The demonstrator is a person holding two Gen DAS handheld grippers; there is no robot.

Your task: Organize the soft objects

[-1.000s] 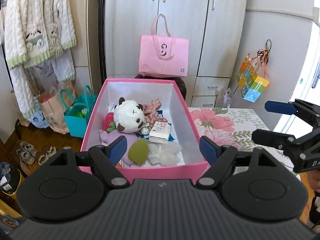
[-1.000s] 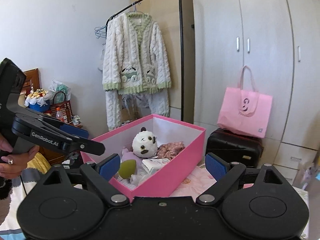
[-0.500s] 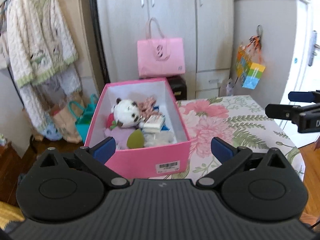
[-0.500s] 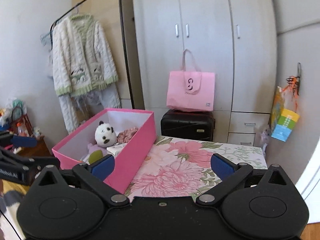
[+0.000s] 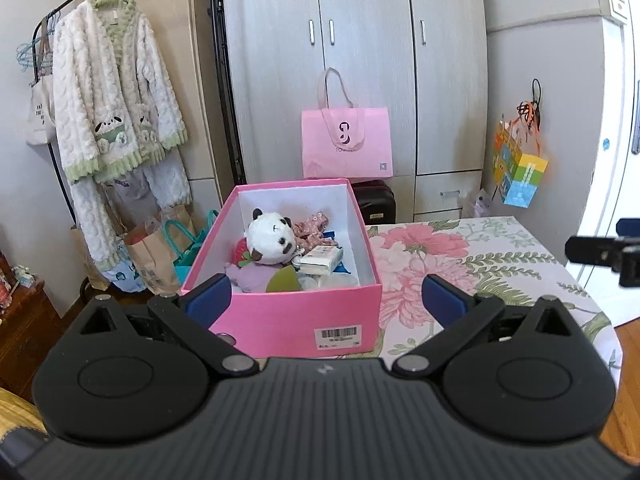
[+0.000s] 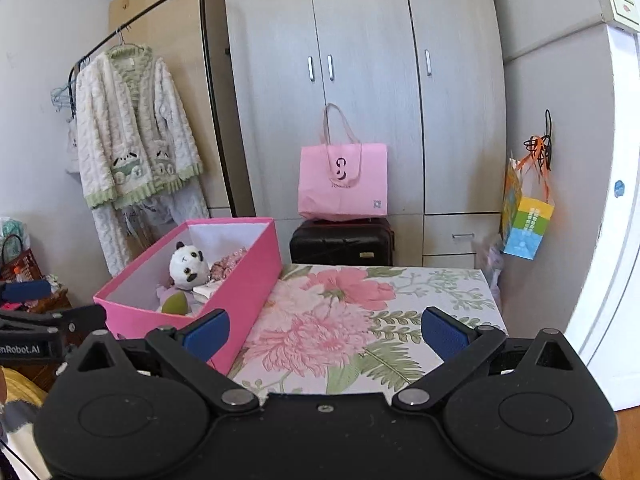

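A pink box stands at the left end of the flower-patterned table. Inside lie a panda plush, a pink floral fabric piece, a white tissue pack, a green sponge and a purple plush. My left gripper is open and empty, just in front of the box's near wall. My right gripper is open and empty above the tablecloth, to the right of the box. The panda shows there too.
A pink tote bag sits on a black suitcase before the wardrobe. A fleece cardigan hangs on a rack at left, with paper bags on the floor below. A colourful bag hangs at right.
Both grippers have drawn back from the box, which now looks smaller. The left jaws widened. The right view swung rightward from the box to the table.
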